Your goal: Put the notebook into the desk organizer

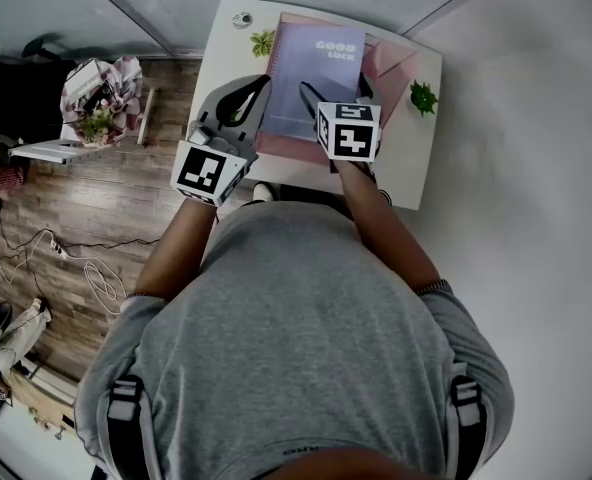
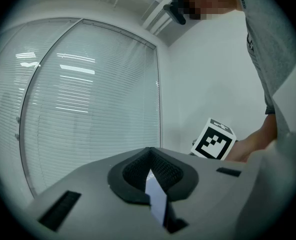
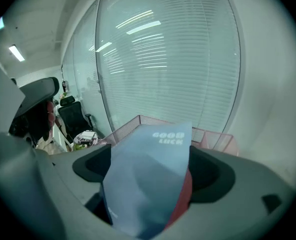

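A lavender notebook (image 1: 321, 68) printed "GOOD LUCK" lies tilted over the pink mesh desk organizer (image 1: 394, 63) on the small white table (image 1: 416, 173). My left gripper (image 1: 266, 83) is at the notebook's left edge; in the left gripper view its jaws are shut on a thin pale sliver of the notebook (image 2: 156, 200). My right gripper (image 1: 334, 93) reaches to the notebook's near edge. In the right gripper view the notebook (image 3: 148, 174) stands between the right gripper's (image 3: 150, 170) widely parted jaws, its pads set back from it. Behind it shows the organizer (image 3: 138, 120).
Two small green plants (image 1: 423, 98) (image 1: 263, 41) and a round white object (image 1: 242, 19) sit on the table. A bouquet (image 1: 101, 93) rests on a shelf at left; cables (image 1: 96, 278) lie on the wooden floor. Glass walls with blinds stand behind the table.
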`<act>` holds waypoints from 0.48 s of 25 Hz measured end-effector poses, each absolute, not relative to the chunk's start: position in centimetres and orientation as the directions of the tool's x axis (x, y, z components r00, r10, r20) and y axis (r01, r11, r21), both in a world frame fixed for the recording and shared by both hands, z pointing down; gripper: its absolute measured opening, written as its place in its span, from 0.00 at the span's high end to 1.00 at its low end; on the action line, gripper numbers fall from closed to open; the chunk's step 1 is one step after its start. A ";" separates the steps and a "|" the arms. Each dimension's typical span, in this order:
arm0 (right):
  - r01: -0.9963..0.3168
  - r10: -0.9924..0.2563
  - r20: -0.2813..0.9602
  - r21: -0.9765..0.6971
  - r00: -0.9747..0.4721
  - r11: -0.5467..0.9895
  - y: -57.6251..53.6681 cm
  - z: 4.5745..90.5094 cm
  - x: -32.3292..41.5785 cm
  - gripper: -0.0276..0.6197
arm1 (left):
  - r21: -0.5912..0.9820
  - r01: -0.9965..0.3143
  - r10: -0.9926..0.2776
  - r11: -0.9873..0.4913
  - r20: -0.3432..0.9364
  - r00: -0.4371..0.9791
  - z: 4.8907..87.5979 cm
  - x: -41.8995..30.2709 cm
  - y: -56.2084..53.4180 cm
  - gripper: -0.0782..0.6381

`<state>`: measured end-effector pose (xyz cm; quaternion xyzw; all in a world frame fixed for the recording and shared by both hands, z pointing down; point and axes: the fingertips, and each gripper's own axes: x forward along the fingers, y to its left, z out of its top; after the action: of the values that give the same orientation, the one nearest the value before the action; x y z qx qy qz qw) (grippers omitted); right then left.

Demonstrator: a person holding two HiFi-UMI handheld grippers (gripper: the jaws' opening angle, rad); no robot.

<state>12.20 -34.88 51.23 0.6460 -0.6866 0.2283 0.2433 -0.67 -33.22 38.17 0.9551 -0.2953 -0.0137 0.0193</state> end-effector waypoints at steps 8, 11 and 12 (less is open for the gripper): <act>-0.990 -0.848 0.513 -0.084 -0.137 0.109 -34.1 47.5 11.9 0.18 | 0.009 -0.551 -0.551 -0.834 -0.070 0.832 37.0 -0.8 -32.6 0.87; -0.986 -0.881 0.443 -0.103 -0.165 0.133 -33.3 45.3 12.0 0.19 | 0.017 -0.545 -0.545 -0.838 -0.045 0.837 37.3 -0.8 -32.2 0.87; -0.985 -0.894 0.416 -0.095 -0.168 0.141 -33.0 44.4 12.1 0.20 | 0.019 -0.544 -0.544 -0.839 -0.033 0.838 37.4 -0.9 -32.0 0.87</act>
<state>12.05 -33.03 44.40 0.6316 -0.7439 0.1749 0.1311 -0.90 -32.01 37.38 0.9587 -0.2837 -0.0183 0.0046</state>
